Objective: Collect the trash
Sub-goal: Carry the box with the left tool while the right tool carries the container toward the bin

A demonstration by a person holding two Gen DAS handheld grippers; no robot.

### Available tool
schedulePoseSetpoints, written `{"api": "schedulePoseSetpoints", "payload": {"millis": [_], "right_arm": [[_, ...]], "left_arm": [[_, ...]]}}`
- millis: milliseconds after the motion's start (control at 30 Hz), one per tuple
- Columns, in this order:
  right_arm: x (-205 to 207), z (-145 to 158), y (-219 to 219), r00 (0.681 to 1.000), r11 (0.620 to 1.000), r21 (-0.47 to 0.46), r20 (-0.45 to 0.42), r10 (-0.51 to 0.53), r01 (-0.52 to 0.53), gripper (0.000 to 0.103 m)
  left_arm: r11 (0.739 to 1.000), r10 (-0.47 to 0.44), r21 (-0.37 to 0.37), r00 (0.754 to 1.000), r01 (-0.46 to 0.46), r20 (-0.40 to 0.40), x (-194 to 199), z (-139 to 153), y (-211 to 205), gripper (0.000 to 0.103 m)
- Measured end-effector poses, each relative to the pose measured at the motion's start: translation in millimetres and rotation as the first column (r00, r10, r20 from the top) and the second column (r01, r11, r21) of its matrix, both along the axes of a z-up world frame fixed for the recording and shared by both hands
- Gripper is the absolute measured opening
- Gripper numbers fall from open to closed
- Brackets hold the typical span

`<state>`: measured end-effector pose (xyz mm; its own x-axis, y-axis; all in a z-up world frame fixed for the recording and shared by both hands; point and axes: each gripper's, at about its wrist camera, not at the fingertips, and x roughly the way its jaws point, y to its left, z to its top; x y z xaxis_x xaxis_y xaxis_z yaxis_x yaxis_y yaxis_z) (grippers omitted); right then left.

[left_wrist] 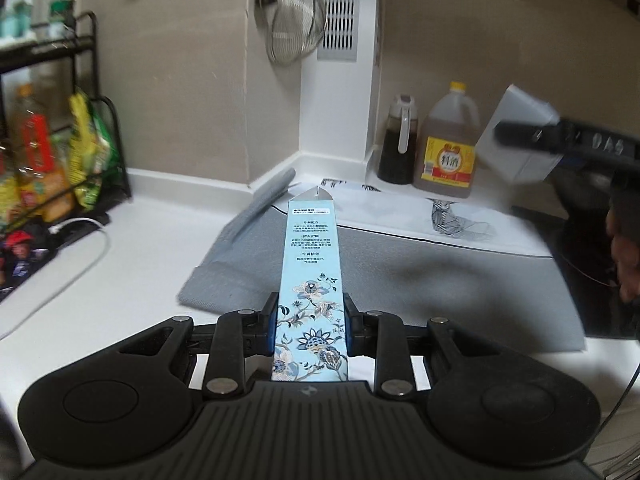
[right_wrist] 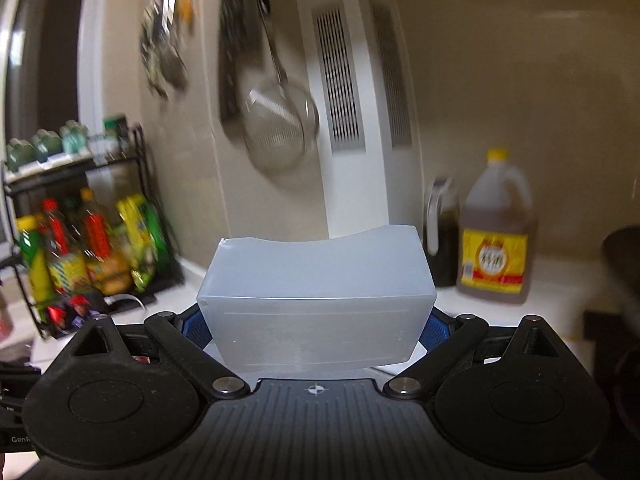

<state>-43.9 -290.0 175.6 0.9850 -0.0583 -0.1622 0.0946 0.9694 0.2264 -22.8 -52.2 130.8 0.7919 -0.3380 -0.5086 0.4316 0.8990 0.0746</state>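
Note:
A long light-blue carton with a flower print (left_wrist: 310, 280) sticks out forward over the worktop, and my left gripper (left_wrist: 310, 326) is shut on its near end, a blue pad pressed against each side. In the right wrist view a wide frosted white plastic box (right_wrist: 316, 300) fills the middle; my right gripper (right_wrist: 316, 330) is shut on it with blue pads at both ends. The same white box (left_wrist: 516, 136) shows at the right of the left wrist view, held up in the air by the blurred right gripper (left_wrist: 560, 138).
A grey cloth (left_wrist: 400, 264) lies on the white counter (left_wrist: 120, 248). A yellow-capped jug (left_wrist: 448, 148) and a dark sauce bottle (left_wrist: 398, 144) stand in the corner. A black rack of bottles (left_wrist: 52, 152) is at the left, a strainer (left_wrist: 294, 28) hangs on the wall, a black hob (left_wrist: 580, 272) is at the right.

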Motion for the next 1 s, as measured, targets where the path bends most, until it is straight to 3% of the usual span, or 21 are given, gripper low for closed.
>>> {"api": "schedulePoseSetpoints", "payload": {"millis": [233, 367, 667, 1000], "right_arm": [[-89.7, 41.1, 7.9, 0.989, 0.998, -0.055, 0.15, 0.013, -0.005, 0.097], [-127.8, 43.8, 16.2, 0.982, 0.996, -0.092, 0.187, 0.032, -0.015, 0.097], [-155.7, -22.4, 52.5, 0.987, 0.98, -0.162, 0.098, 0.13, -0.113, 0.097], [-154.8, -98.8, 85.7, 0.977, 0.97, -0.115, -0.023, 0.212, -0.214, 0.097]], "left_arm": [[1.0, 0.024, -0.004, 0.999, -0.024, 0.02, -82.0, 21.8, 31.2, 0.032], [0.999, 0.035, 0.011, 0.999, -0.035, 0.019, -122.9, 18.9, 44.1, 0.032], [0.996, 0.08, 0.038, 0.996, -0.078, -0.051, -164.9, -35.1, 54.2, 0.032], [0.991, 0.124, 0.059, 0.984, -0.118, -0.129, -163.0, -91.3, 56.1, 0.032]]}}
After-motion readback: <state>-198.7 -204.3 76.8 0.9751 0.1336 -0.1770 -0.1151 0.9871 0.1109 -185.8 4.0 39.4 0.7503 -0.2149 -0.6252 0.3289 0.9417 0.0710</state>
